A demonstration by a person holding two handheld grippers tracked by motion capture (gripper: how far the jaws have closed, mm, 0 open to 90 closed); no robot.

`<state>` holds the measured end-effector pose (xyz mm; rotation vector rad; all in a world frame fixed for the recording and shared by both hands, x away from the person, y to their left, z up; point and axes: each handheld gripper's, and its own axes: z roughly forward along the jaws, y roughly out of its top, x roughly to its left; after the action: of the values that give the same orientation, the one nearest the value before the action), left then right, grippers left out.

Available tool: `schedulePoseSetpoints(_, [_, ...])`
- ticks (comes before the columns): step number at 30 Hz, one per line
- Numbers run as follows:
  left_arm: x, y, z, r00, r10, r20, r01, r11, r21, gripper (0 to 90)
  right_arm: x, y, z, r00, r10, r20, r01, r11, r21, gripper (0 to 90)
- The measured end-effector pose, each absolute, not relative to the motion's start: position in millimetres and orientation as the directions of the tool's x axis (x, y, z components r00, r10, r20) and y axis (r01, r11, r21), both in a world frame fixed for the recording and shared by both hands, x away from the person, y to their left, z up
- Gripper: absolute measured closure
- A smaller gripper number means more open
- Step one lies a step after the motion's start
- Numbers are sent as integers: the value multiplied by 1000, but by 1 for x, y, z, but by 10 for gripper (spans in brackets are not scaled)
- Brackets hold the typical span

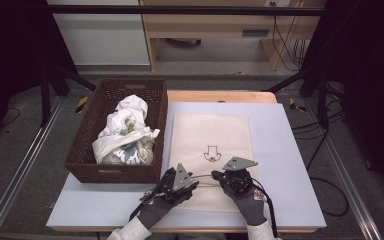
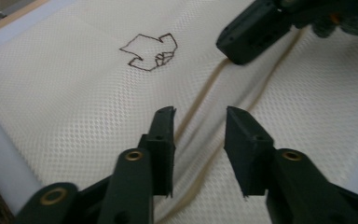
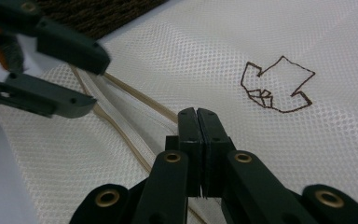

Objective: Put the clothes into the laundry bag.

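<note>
While both hands are working at the near edge, the table (image 1: 290, 165) is carrying a cream mesh bag (image 1: 211, 135) lying flat, stretching away from the two grippers. Beyond and outward of the left gripper (image 1: 196, 184) a brown wicker basket (image 1: 87, 165) is sitting just beside the bag, holding crumpled white cloth (image 1: 125, 132); the high view alone is giving this whole layout. From above, both grippers are meeting over the bag's near end, close together, though jaw state is not readable there.

The left gripper view is showing its own jaws standing spread just above the mesh, a tan seam line (image 2: 200, 100) running between them, with the right gripper (image 2: 223, 45) ahead. The right gripper view is showing its jaws pressed together; whether mesh is caught between them I cannot tell. A small drawn arrow mark (image 3: 277, 85) is lying just ahead of those tips.
</note>
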<state>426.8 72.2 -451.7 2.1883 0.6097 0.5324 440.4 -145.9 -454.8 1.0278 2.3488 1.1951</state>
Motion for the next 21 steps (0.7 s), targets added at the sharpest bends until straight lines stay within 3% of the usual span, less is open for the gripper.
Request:
schedulePoseSetpoints(2, [434, 64, -455, 801, 572, 177, 263, -602, 754, 496, 441, -147, -454, -695, 718, 44, 455, 391, 800, 895])
schedulePoseSetpoints(6, [442, 53, -464, 807, 562, 181, 275, -628, 727, 489, 440, -147, -453, -695, 717, 48, 455, 387, 802, 894])
schedulePoseSetpoints(14, [448, 52, -471, 806, 561, 188, 289, -651, 702, 802, 441, -145, -456, -695, 717, 47, 463, 396, 793, 894])
schedulePoseSetpoints(18, [448, 52, -469, 804, 567, 179, 290, -637, 714, 845, 440, -144, -456, -693, 720, 39, 452, 392, 801, 866])
schedulePoseSetpoints(21, [450, 54, -467, 797, 581, 163, 298, -614, 731, 845, 439, -146, -454, -689, 724, 37, 441, 377, 815, 758])
